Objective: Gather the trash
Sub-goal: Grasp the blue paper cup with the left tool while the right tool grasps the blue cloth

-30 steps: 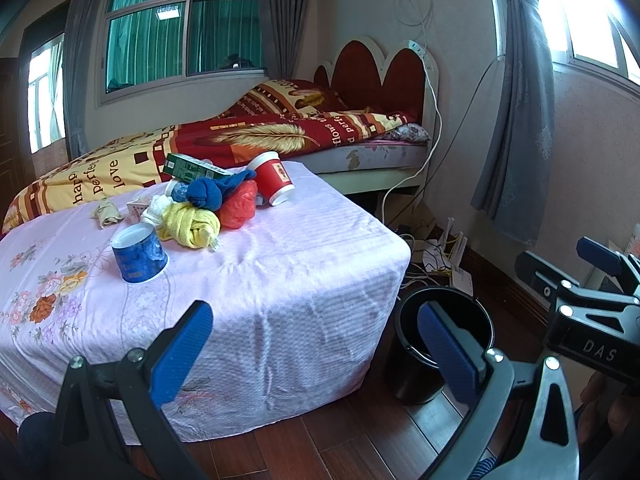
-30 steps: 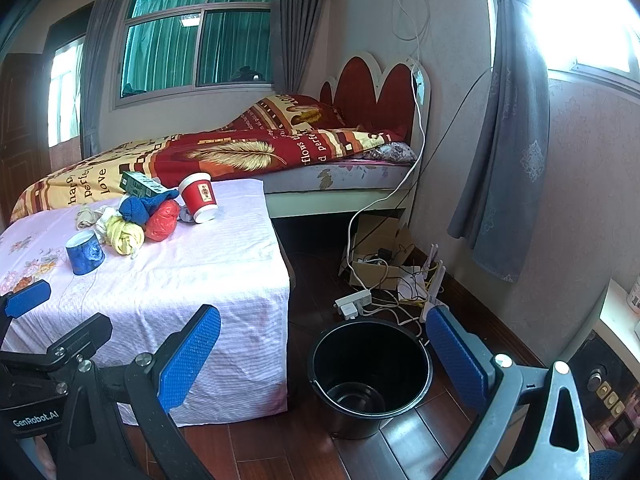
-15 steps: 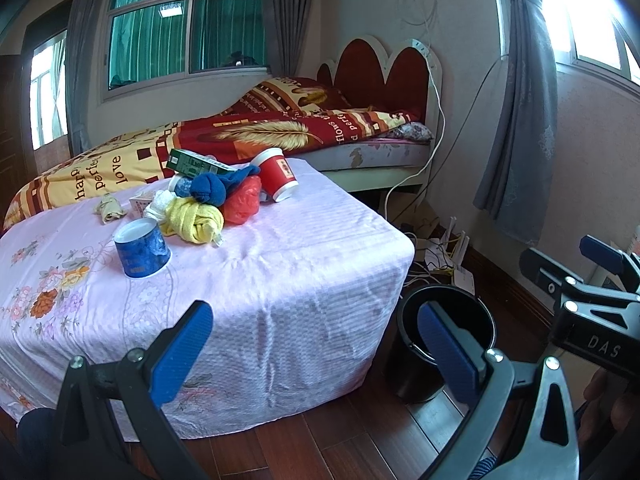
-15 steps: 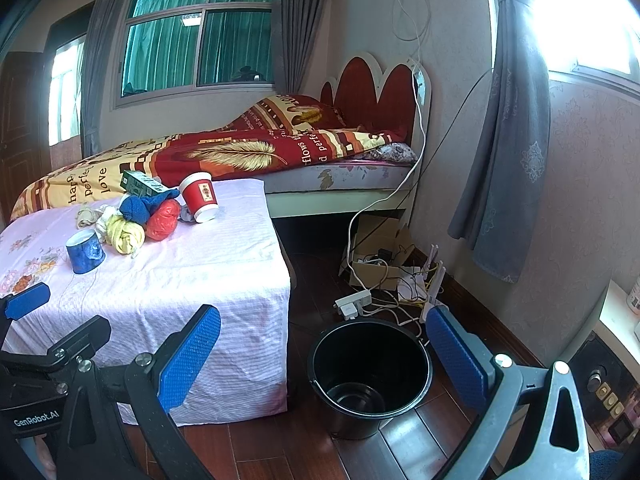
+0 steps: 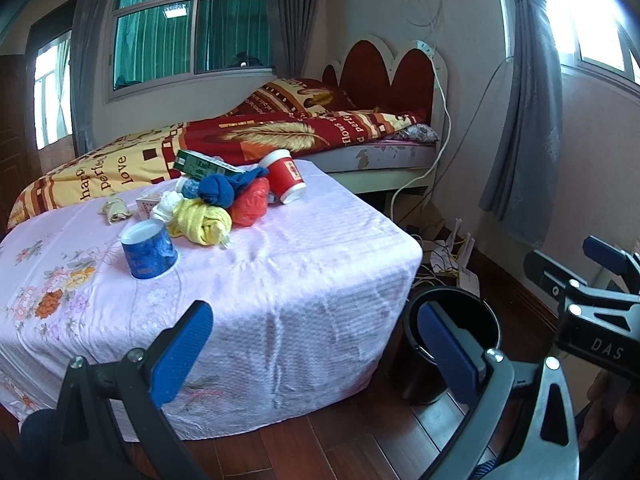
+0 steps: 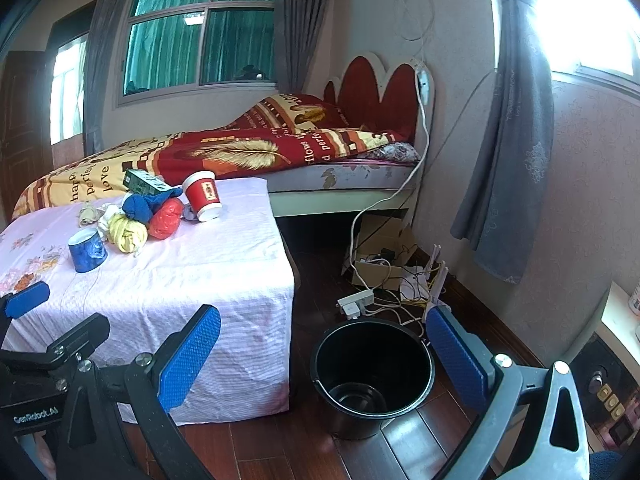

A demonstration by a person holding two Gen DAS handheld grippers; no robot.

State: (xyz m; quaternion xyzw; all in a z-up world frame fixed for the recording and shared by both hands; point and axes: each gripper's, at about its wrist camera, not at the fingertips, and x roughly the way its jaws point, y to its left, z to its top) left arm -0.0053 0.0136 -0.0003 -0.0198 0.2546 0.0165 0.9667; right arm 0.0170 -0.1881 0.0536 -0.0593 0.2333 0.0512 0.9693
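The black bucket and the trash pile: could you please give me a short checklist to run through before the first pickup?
1. Left gripper open, holding nothing: ok.
2. Right gripper open, holding nothing: ok.
3. Black bucket upright on the floor beside the table, mouth unobstructed: ok.
4. Blue cup stands apart from the pile, easy first target: ok.
5. Red cup tilted against the pile; contents: cannot tell.

My left claw (image 5: 308, 354) and right claw (image 6: 320, 356) both gape wide, empty, held level side by side, pointing forward, right one beside left.
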